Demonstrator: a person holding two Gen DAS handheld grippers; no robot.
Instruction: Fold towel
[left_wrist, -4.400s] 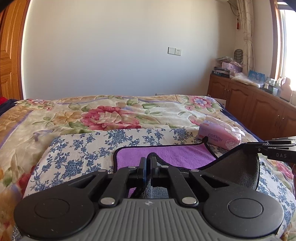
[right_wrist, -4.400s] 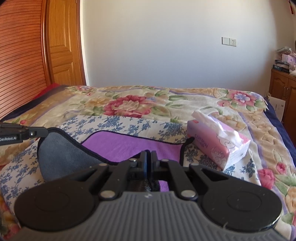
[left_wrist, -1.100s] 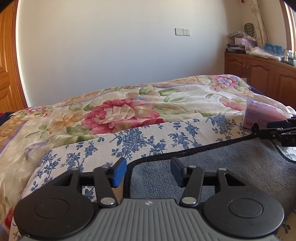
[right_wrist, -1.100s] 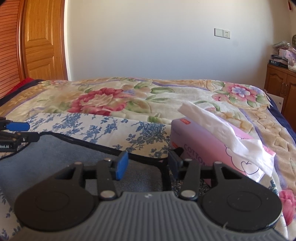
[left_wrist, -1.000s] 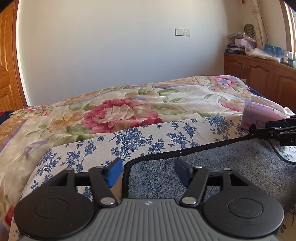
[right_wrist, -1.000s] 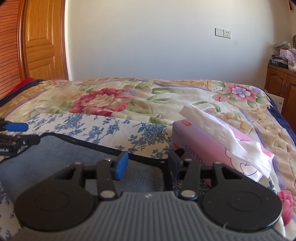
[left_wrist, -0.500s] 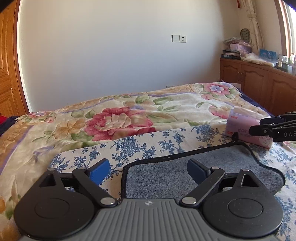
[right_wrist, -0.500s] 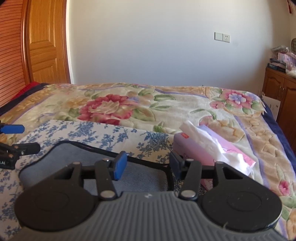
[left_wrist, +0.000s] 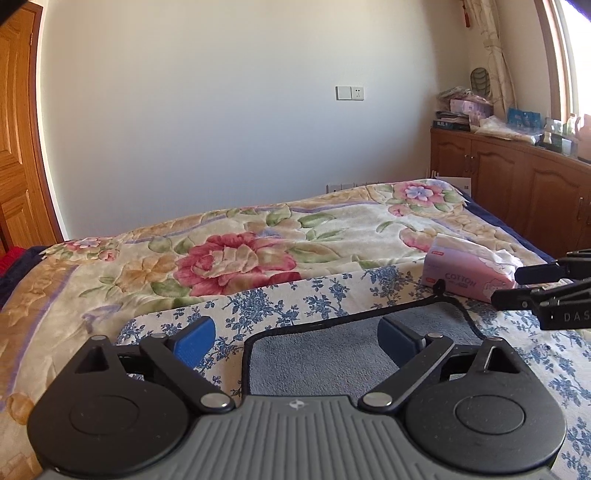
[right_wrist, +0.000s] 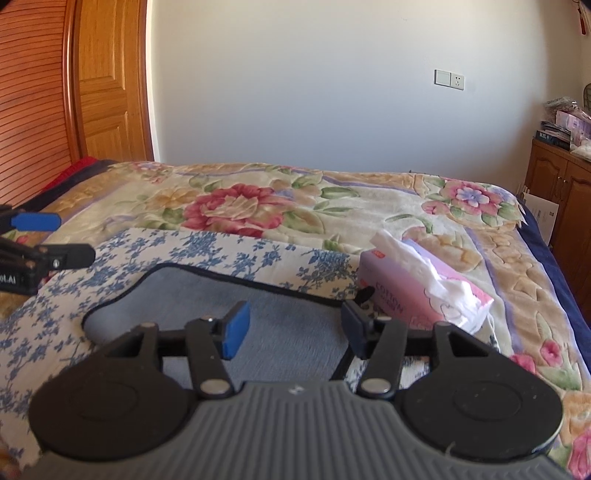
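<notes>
A grey towel (left_wrist: 332, 354) with dark edging lies flat on a blue-flowered cloth (left_wrist: 280, 306) spread over a floral bedspread (left_wrist: 236, 254). The left gripper (left_wrist: 297, 338) hovers above the towel's near left part with its jaws spread wide, holding nothing. The right gripper (right_wrist: 293, 326) hovers over the towel's right side, its jaws also apart and empty. A pink tissue box (right_wrist: 417, 291) sits just beyond the towel's far right corner.
</notes>
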